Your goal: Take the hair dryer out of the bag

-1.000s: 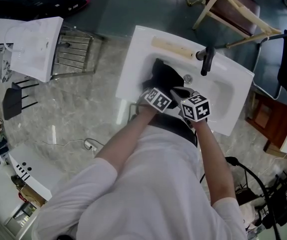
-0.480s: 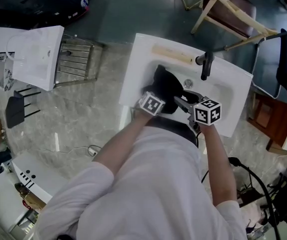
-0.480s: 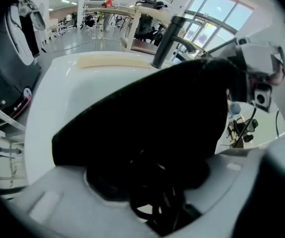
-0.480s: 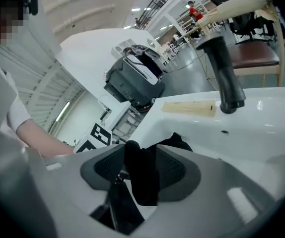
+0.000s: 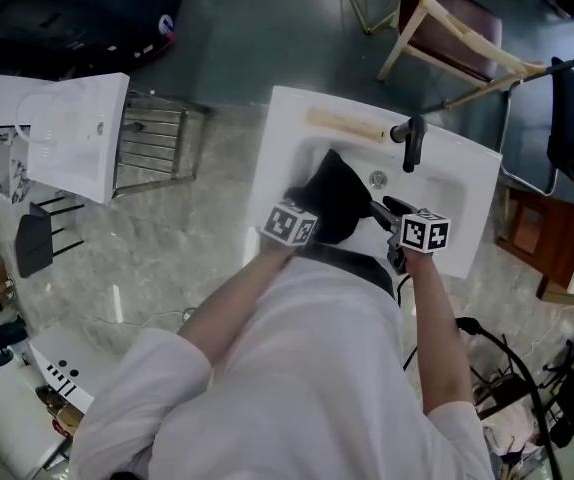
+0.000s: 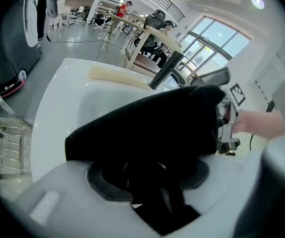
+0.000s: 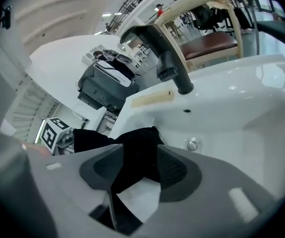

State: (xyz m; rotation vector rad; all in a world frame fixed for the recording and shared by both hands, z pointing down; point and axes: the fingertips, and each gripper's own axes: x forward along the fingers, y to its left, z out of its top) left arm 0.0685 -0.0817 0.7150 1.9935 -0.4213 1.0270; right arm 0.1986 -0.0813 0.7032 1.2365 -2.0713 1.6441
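Over the white washbasin [image 5: 282, 138], the black bag [image 5: 335, 193] is hanging, lifted off the bowl. The left gripper [image 6: 150, 175] is gripping the bag's bulk, jaws wide and just closing a little, with dark fabric filling the gap. The right gripper [image 7: 137, 170] is standing open, jaws just opening, a bag flap lying loose between them. The hair dryer isn't showing and is likely still inside the bag, so the whole pull-out is remaining.
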